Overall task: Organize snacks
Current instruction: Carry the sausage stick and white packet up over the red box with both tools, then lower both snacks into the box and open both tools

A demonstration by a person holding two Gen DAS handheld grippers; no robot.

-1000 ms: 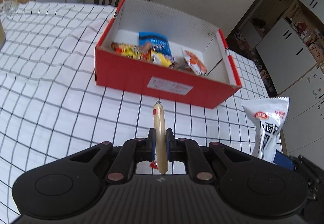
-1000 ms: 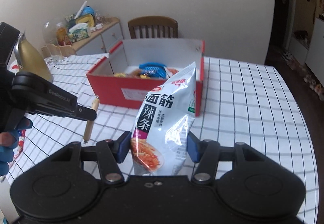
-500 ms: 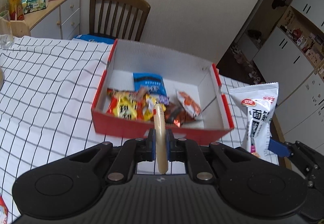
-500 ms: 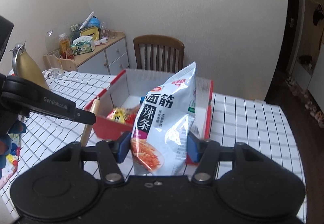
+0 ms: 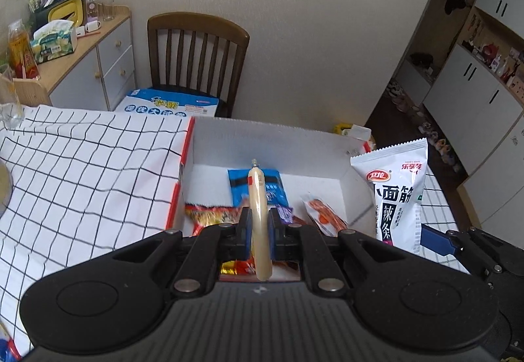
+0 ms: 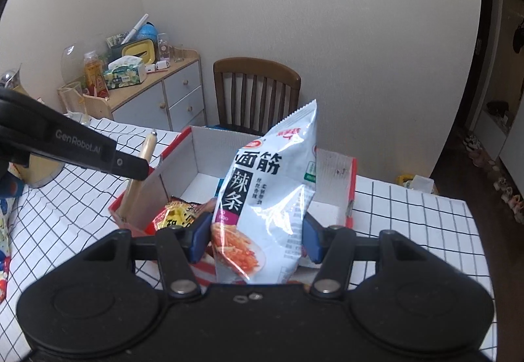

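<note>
My left gripper (image 5: 259,224) is shut on a thin beige sausage stick (image 5: 258,198), which hangs over the front of the red box (image 5: 183,159). The box has white inner walls and holds several snack packets, among them a blue one (image 5: 273,195) and an orange one (image 5: 322,214). My right gripper (image 6: 255,239) is shut on a white spicy-strip bag (image 6: 265,195), upright above the near right part of the box (image 6: 352,185). In the right wrist view the left gripper's finger (image 6: 98,155) and the sausage stick (image 6: 137,178) show at the left. The bag (image 5: 398,188) shows at the right in the left wrist view.
The table wears a white checked cloth (image 5: 82,165). A wooden chair (image 5: 196,57) stands behind the box, with a blue and white pack (image 5: 167,105) on its seat. A cluttered sideboard (image 6: 157,90) is at the back left. A glass (image 6: 73,100) and a gold kettle stand at the left.
Both grippers have moved forward and up, from short of the box to above it. The sausage stick and the white bag went along in their grips.
</note>
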